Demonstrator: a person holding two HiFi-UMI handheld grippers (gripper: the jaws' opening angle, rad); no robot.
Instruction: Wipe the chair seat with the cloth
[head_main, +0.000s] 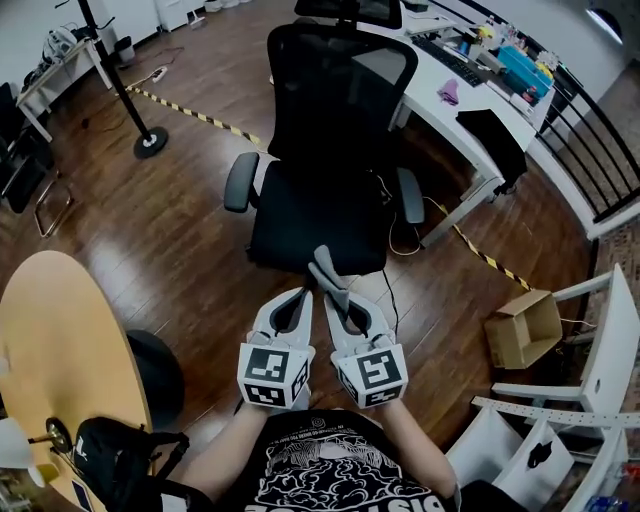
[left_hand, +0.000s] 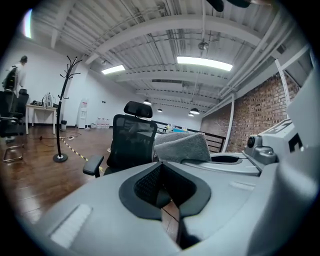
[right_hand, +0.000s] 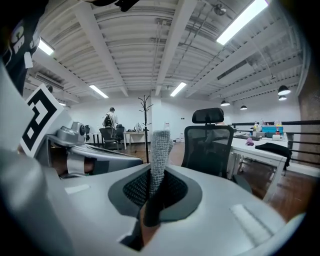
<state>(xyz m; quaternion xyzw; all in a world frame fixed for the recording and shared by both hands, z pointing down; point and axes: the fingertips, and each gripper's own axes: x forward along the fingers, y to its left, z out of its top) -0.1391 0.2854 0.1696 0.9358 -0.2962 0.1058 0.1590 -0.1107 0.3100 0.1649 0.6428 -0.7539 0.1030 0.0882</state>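
Well off to the left of both grippers stands a round wooden table (head_main: 60, 330) with a black bag (head_main: 110, 450) at its edge. Farther ahead on that side is a coat stand (head_main: 150, 143). The left gripper (head_main: 300, 293) is held low with its jaws together and nothing between them. Just beside it, the right gripper (head_main: 336, 292) is clamped on the grey cloth (head_main: 325, 268), which sticks out past the jaws. Straight ahead is the black chair seat (head_main: 300, 220), flanked by its armrests, with wooden floor (head_main: 200, 260) in front of it. Ahead and to the right is a white desk (head_main: 450, 90). An open cardboard box (head_main: 522, 328) sits on the floor to the right of the right gripper.
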